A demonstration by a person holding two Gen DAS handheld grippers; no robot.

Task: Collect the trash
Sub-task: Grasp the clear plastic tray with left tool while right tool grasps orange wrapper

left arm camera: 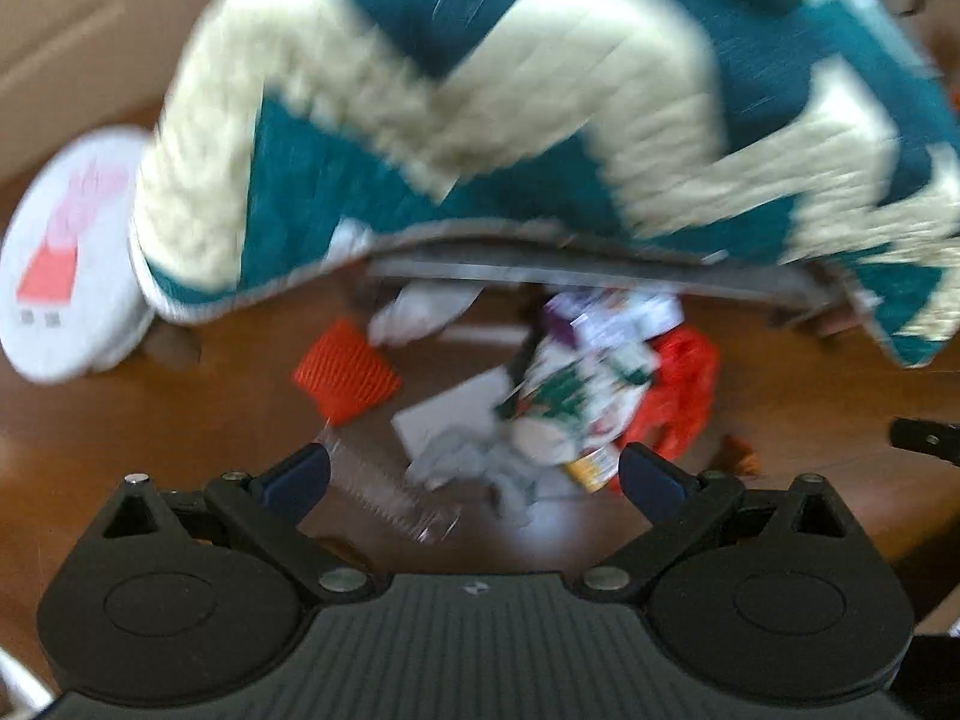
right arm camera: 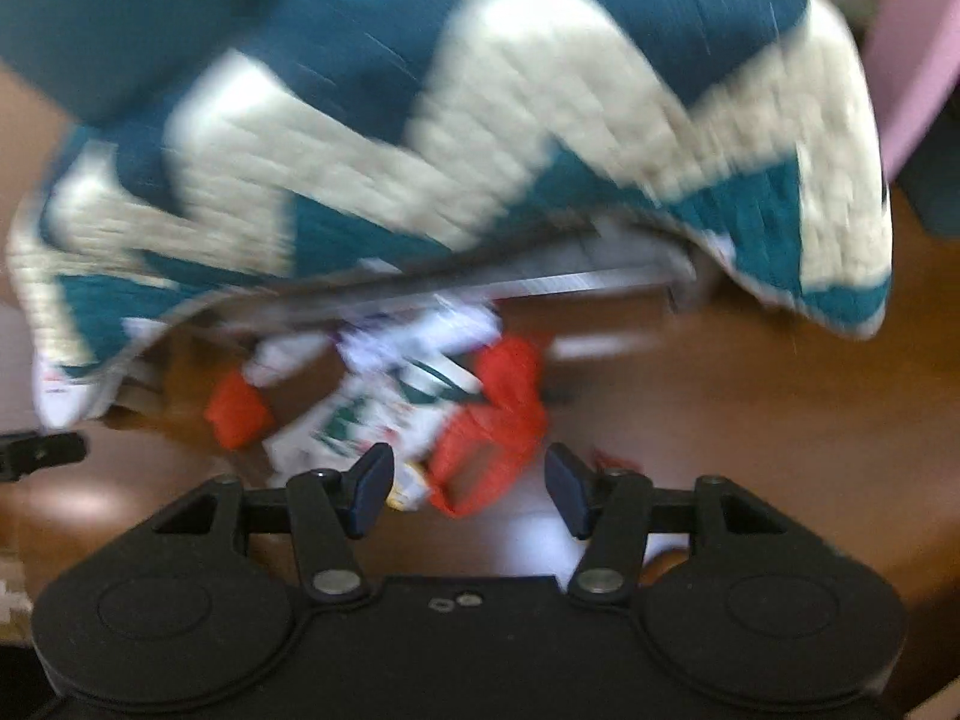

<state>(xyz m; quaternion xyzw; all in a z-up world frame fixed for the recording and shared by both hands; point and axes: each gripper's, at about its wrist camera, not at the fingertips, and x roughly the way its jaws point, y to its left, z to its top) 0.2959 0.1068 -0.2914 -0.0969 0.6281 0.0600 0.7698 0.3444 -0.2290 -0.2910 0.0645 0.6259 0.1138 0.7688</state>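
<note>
1. Plainly, the trash is a loose heap on the brown wooden floor, just in front of the bed edge where a teal and cream quilt hangs down over it.

2. Left gripper: its fingers are spread as wide as they go, with nothing pinched. A clear plastic bottle lies on the floor below the gap, nearer the left finger.

3. Right gripper: its fingers are parted and grasp nothing; a red plastic bag shows in the gap, on the floor beneath.

4. How the pieces will likely handle:
   - The bottle looks empty, so light, smooth and springy; it may squirt out of a squeeze. I would take it across the ribbed middle.
   - The red bag is thin and limp; pinching a bunched fold or a handle loop should lift the whole thing.
   - The printed wrappers and the grey crumpled paper are soft and nearly weightless; grab a raised crease, not a flat part.
   - The orange ribbed piece looks stiffer; an edge would suit.

5. Nothing here seems fragile. Both views are blurred, so finer detail I cannot tell.

6. A round white tin stands to the left, apart from the heap.
</note>
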